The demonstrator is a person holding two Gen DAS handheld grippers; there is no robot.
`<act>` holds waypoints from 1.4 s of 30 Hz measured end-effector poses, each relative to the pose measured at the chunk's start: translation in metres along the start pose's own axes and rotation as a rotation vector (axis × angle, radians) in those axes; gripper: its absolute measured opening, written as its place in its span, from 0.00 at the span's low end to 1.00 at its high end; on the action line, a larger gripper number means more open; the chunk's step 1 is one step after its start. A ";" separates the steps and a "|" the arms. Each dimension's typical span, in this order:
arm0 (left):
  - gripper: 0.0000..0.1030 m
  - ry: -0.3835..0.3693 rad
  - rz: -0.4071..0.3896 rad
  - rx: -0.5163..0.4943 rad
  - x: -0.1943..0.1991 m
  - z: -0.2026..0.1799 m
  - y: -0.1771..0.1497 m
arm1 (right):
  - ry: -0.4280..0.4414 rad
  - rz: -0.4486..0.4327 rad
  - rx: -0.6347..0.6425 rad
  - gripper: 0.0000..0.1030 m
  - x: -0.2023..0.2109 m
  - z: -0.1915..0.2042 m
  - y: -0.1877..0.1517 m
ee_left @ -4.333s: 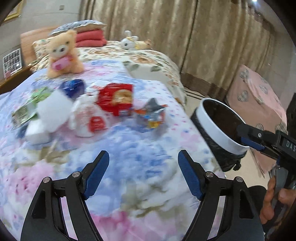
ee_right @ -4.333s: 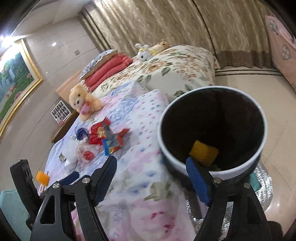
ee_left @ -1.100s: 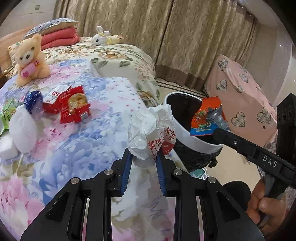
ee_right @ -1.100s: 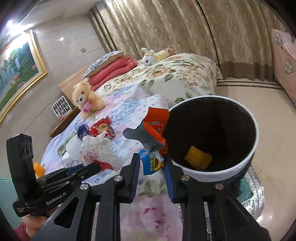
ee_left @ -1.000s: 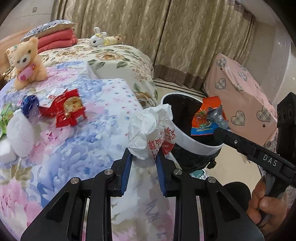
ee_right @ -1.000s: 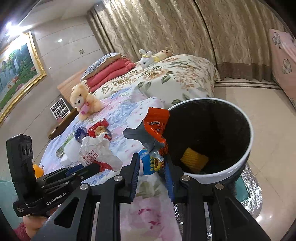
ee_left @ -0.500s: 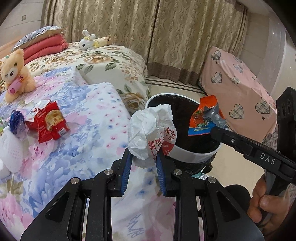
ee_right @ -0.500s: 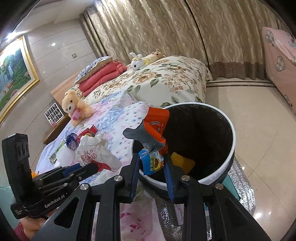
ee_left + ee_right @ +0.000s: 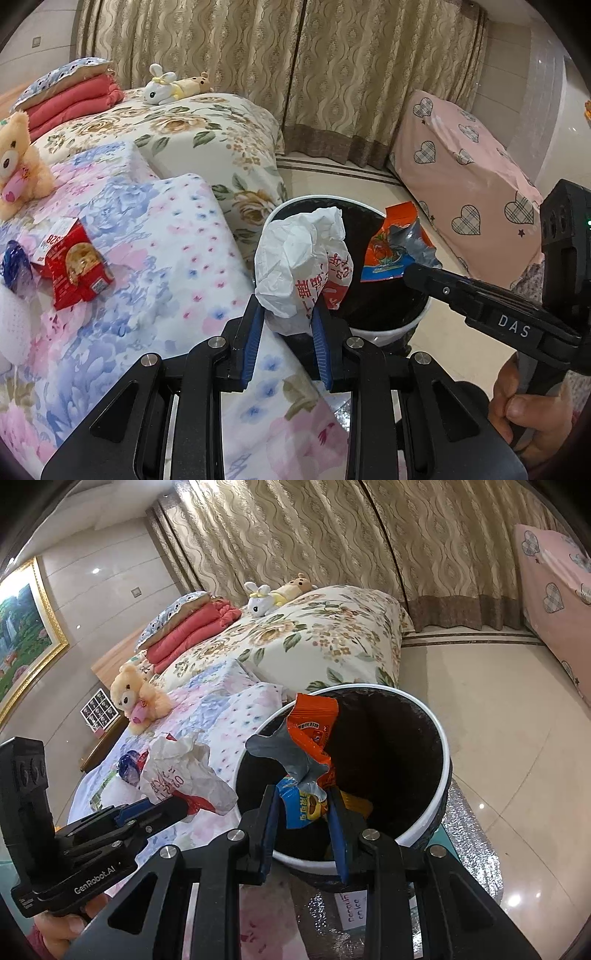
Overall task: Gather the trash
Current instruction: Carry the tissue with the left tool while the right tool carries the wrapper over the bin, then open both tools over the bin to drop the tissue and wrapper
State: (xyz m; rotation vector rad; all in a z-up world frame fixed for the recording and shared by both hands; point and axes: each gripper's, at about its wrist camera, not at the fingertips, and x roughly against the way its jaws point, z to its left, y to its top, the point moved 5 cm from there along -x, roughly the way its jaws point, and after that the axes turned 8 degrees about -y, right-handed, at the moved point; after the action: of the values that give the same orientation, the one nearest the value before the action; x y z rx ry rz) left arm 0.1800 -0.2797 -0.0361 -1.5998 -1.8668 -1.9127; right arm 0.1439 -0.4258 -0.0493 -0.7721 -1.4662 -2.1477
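Room: bedroom; flowered bedspread point(image 9: 155, 258), beige curtains far behind, tiled floor at right.
Bin: white-rimmed bin point(image 9: 441, 746) on the floor, touching the bed's near corner.
Left gripper point(image 9: 286, 334): clamped on a crumpled white bag point(image 9: 299, 258), hovering at the bin's near rim.
Right gripper point(image 9: 303, 821): clamped on an orange snack wrapper point(image 9: 308, 753), over the bin mouth.
Advice: bring both loads fully past the rim, then release; the bag looks light and may catch on the rim.
Change: the bin shows nearer and more central than a second ago; both grips unchanged.
Remaining: red packet point(image 9: 75, 264) on the bedspread, far left.
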 end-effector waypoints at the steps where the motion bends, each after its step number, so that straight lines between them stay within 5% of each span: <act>1: 0.24 0.002 0.002 -0.002 -0.001 -0.001 0.001 | 0.000 0.003 -0.001 0.26 -0.001 -0.001 0.001; 27: 0.26 0.015 0.086 -0.069 -0.050 -0.020 0.027 | -0.033 0.072 -0.015 0.26 -0.023 -0.035 0.022; 30: 0.31 0.004 0.084 -0.067 -0.051 -0.021 0.028 | -0.041 0.079 -0.019 0.29 -0.025 -0.039 0.024; 35: 0.60 -0.007 0.072 -0.065 -0.049 -0.024 0.029 | -0.032 0.097 -0.041 0.33 -0.028 -0.044 0.029; 42: 0.66 0.011 0.048 -0.044 -0.035 -0.015 0.020 | -0.023 0.081 -0.082 0.51 -0.024 -0.045 0.030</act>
State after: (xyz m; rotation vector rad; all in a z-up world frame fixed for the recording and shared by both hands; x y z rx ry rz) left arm 0.1998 -0.3178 -0.0404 -1.6272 -1.7776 -1.9518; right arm 0.1712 -0.4774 -0.0569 -0.8728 -1.3418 -2.1551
